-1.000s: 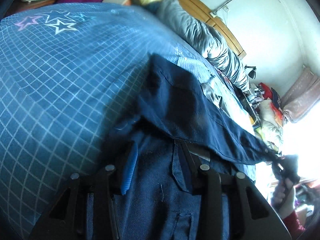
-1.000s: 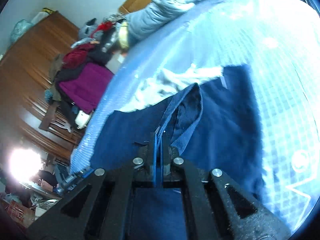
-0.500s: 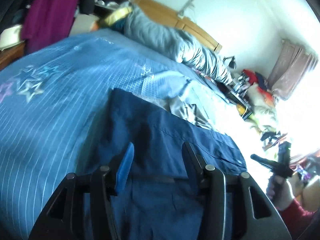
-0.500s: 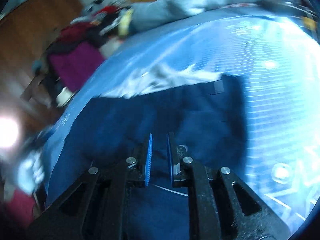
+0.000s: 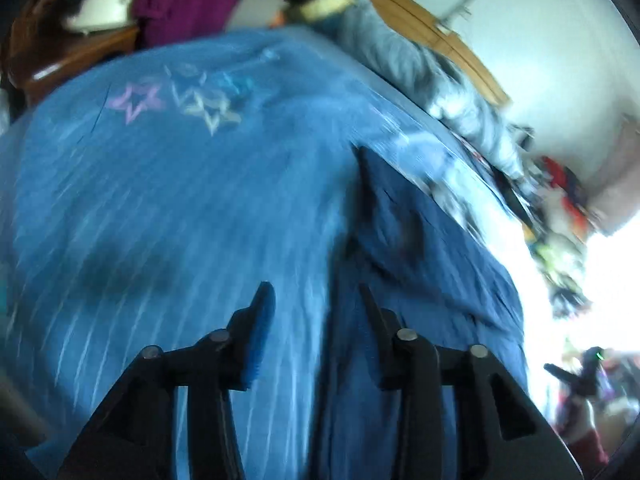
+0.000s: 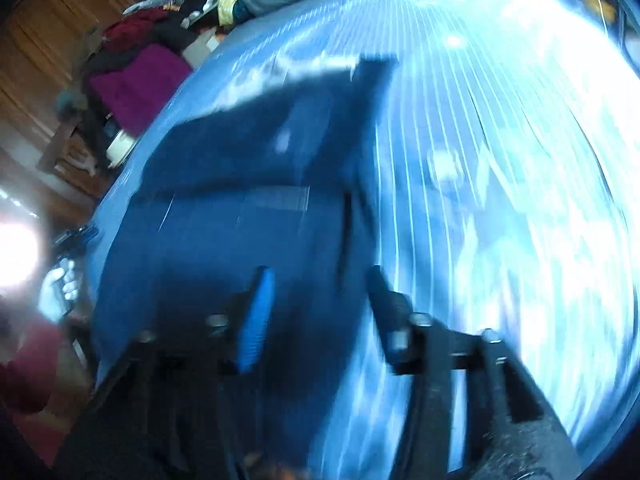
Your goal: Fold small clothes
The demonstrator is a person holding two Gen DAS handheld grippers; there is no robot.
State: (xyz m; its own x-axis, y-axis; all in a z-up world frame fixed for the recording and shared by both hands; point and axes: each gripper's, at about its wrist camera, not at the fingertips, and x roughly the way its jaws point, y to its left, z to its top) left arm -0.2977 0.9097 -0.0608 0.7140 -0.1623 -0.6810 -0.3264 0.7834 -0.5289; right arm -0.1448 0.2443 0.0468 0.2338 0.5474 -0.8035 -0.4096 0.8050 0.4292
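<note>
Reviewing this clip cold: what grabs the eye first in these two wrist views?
The dark navy garment lies spread on the blue striped bedspread, filling the middle of both views. Both grippers, left and right, hang open above it, holding nothing. A purple cloth sits heaped beyond the bed's far edge.

You have one navy garment [image 5: 420, 248] on one blue bedspread [image 5: 160, 200], two grippers, left [image 5: 316, 300] and right [image 6: 320, 284], one grey duvet [image 5: 404, 60], one purple cloth [image 6: 140, 84].
</note>
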